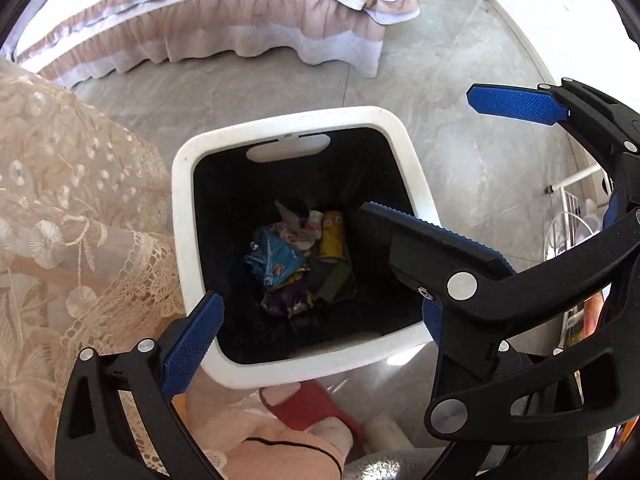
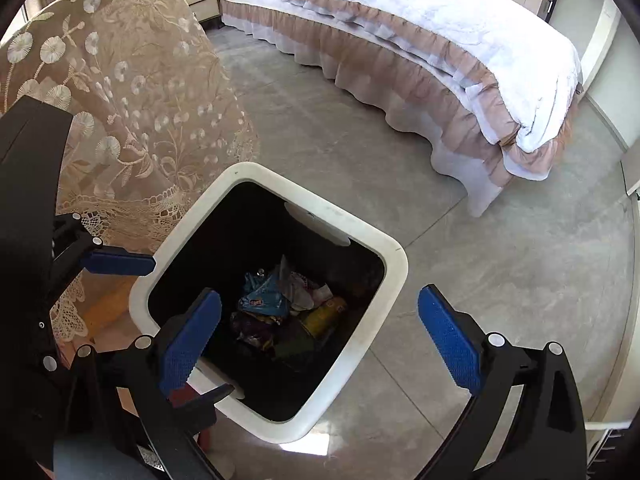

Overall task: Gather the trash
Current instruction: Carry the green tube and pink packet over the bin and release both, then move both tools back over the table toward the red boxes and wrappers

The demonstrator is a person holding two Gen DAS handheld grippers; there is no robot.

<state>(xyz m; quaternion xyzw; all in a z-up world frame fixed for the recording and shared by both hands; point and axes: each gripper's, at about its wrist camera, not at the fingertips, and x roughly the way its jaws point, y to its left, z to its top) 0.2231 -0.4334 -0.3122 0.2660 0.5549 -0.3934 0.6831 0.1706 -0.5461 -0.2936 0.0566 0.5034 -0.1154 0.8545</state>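
Blue-padded left gripper (image 1: 316,312) and right gripper (image 2: 320,336), both wide open and empty, above white bin (image 1: 408,160) of wrappers (image 1: 276,256).

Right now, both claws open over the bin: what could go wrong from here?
1. The right claw has one finger over the white-rimmed, black-lined square trash bin and the other outside it; lowering could catch the rim and tip the bin.
2. The left claw hangs close by, with the right claw crossing its view; the two may collide.
3. The beige embroidered lace cloth drapes beside the bin and could snag on a withdrawing finger.
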